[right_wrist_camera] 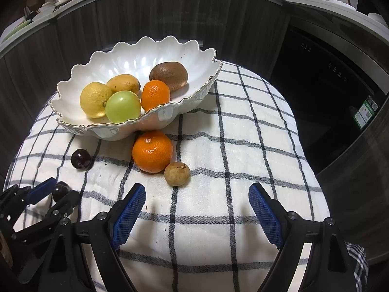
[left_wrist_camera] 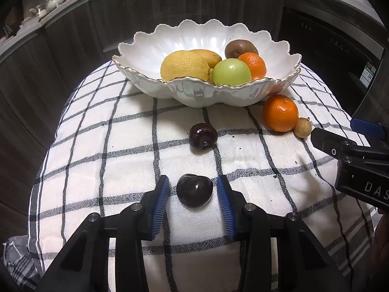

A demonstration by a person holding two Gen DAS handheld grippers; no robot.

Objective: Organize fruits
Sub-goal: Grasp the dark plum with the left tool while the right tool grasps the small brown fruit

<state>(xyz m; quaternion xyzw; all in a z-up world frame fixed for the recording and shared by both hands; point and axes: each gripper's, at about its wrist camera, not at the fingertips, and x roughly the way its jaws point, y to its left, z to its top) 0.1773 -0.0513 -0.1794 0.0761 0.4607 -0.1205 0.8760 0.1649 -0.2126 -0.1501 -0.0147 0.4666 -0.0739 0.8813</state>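
A white scalloped bowl with a gold rim stands on the checked cloth and holds a lemon, a mango, a green apple, an orange and a kiwi. On the cloth lie two dark cherries, one near and one farther, an orange and a small brown longan. My left gripper is open, its blue pads either side of the near cherry, not touching it. My right gripper is open and empty, just short of the longan and orange.
The checked cloth covers a rounded table that drops off at all sides. Dark cabinets and a counter with dishes stand behind. A black appliance stands at the right. The right gripper shows at the right edge of the left wrist view.
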